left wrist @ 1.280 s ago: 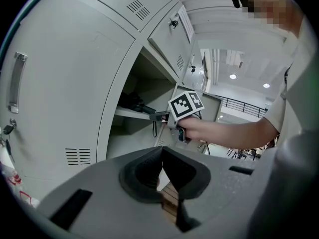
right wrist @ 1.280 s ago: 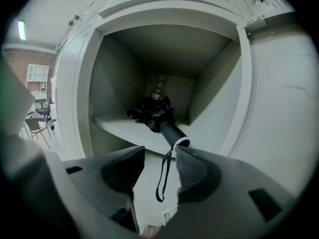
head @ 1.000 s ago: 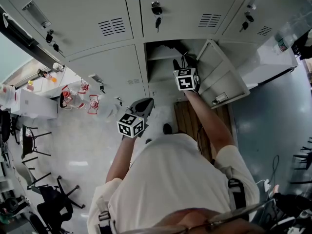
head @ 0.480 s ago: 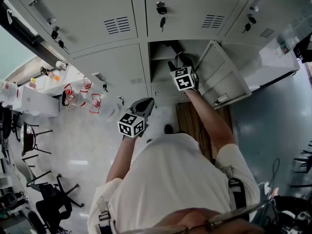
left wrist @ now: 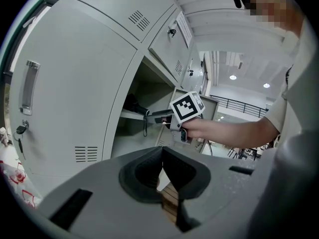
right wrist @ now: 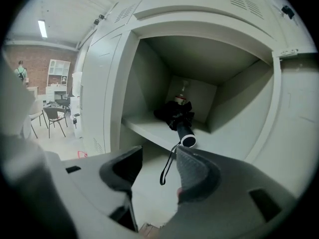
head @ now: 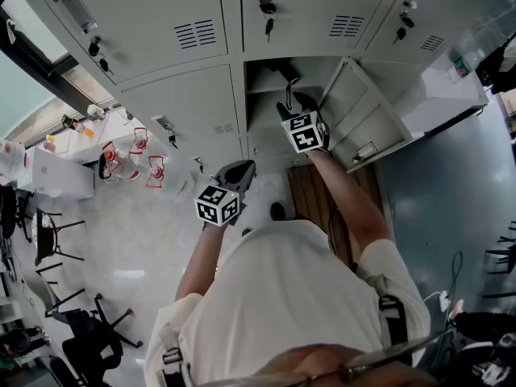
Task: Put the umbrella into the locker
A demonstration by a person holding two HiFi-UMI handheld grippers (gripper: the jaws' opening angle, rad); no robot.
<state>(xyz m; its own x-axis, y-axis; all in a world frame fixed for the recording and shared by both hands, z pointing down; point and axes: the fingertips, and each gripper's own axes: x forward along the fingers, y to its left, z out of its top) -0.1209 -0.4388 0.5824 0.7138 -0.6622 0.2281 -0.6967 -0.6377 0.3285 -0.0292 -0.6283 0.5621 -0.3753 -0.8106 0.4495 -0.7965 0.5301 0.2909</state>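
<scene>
- Black umbrella, folded; lies on the shelf inside the open locker. Its body points to the back wall and its handle end to the opening, so by the look of it the placing is done.
- Strap, thin black loop; hangs from the handle end over the shelf's front edge, free, with nothing pulling on it.
- Right gripper; held just outside the locker mouth and aimed at the umbrella. Its fingers are spread and released, with nothing pressed between them. The strap shows in the gap only because it hangs beyond them. This is judged the stance of a tool that has let go, with room to draw clear.
- Locker door, grey metal; swung wide to the person's right, which keeps the opening clear. Judged the next thing to attend to if the locker is to be shut.
- Left gripper; held low and well apart from the locker, beside the person's body. Its fingers are clenched together on nothing, so it is idle here.
- Neighbouring lockers, grey, vented doors; closed and not involved.
</scene>
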